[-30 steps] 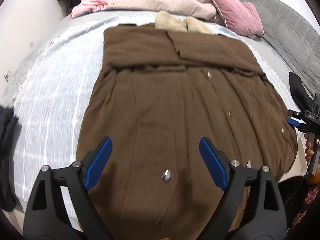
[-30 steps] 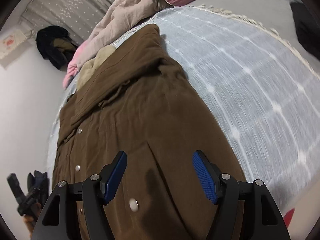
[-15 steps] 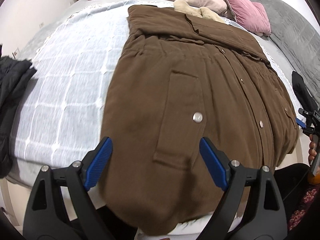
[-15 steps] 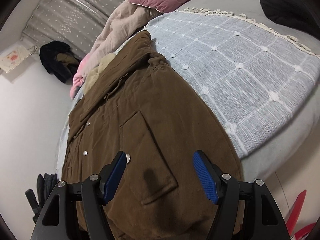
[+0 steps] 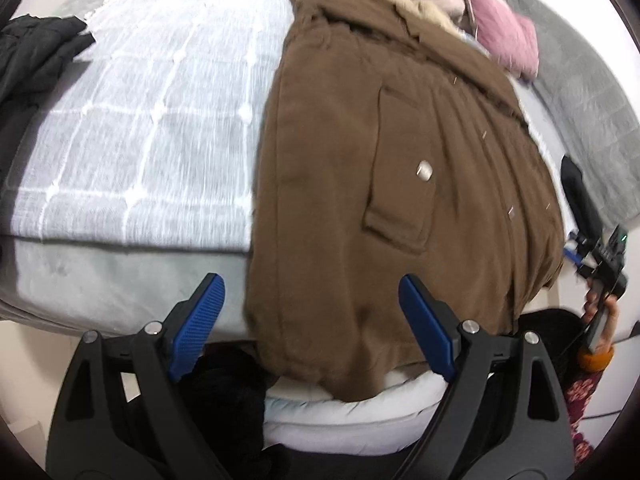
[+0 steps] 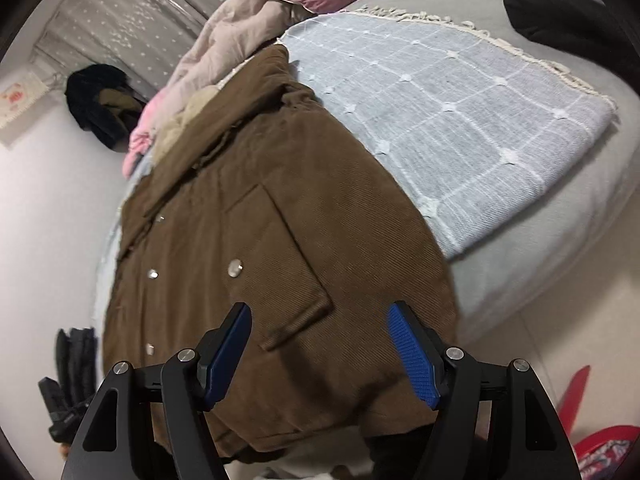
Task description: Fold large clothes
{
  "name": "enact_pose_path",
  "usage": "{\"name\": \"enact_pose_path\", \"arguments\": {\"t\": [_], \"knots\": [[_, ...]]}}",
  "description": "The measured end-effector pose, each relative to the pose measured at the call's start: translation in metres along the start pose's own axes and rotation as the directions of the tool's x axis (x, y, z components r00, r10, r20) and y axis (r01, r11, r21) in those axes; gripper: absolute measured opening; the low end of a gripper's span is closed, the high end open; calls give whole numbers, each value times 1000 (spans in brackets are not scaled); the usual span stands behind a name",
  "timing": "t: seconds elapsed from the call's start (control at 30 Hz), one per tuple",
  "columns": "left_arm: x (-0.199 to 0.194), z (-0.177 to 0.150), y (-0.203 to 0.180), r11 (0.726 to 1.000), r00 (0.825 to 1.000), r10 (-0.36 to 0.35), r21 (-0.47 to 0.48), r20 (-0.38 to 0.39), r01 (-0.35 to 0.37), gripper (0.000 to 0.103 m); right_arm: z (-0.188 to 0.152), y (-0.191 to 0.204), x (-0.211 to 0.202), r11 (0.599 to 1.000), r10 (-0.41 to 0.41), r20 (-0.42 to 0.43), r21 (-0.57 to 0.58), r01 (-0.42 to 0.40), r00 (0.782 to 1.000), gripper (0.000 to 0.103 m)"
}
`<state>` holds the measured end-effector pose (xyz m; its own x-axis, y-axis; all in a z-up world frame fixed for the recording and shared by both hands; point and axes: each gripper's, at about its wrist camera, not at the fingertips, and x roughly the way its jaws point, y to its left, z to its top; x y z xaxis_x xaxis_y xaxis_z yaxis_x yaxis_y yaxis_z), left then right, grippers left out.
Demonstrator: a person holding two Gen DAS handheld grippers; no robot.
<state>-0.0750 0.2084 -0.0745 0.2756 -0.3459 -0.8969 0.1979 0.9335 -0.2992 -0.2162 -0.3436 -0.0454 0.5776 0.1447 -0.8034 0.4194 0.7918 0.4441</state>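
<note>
A large brown coat (image 5: 352,168) lies spread on the bed, collar far, its hem draped over the near edge. It has a flap pocket with a metal snap (image 5: 424,171). My left gripper (image 5: 312,320) hovers open above the hem's left corner, nothing between its blue pads. My right gripper (image 6: 320,356) is open too, above the hem on the coat's (image 6: 280,240) right side, below its pocket (image 6: 276,264). Neither touches the cloth. The right gripper (image 5: 596,256) also shows at the right edge of the left wrist view, in a hand.
A pale blue checked blanket (image 5: 152,120) covers the bed under the coat. A pink quilt and pillow (image 5: 504,36) lie at the head, a grey quilt (image 5: 580,100) at the right. Black clothes (image 5: 32,56) lie at the bed's left edge. A red object (image 6: 600,448) sits on the floor.
Both grippers have drawn back from over the coat's middle toward the bed's near edge, so the hem and the mattress edge now show. The coat has not moved.
</note>
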Motion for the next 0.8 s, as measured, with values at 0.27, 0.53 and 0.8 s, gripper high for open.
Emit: {"name": "enact_pose_path", "arguments": {"t": [0.27,0.53,0.8], "knots": [[19,-1,-14,992,994,63,117,-86,-52,89,-5,-4,-5,991,-131,6,-30,132,991,72],[33,1,-36,979,986,96,195,-137,-68,89,0,-21,17,992,-126,-131,-10,125,983,75],[40,4,-47,977,979,134,183,-151,-106,90,0,-15,24,982,-183,-169,-80,171,969,79]]}}
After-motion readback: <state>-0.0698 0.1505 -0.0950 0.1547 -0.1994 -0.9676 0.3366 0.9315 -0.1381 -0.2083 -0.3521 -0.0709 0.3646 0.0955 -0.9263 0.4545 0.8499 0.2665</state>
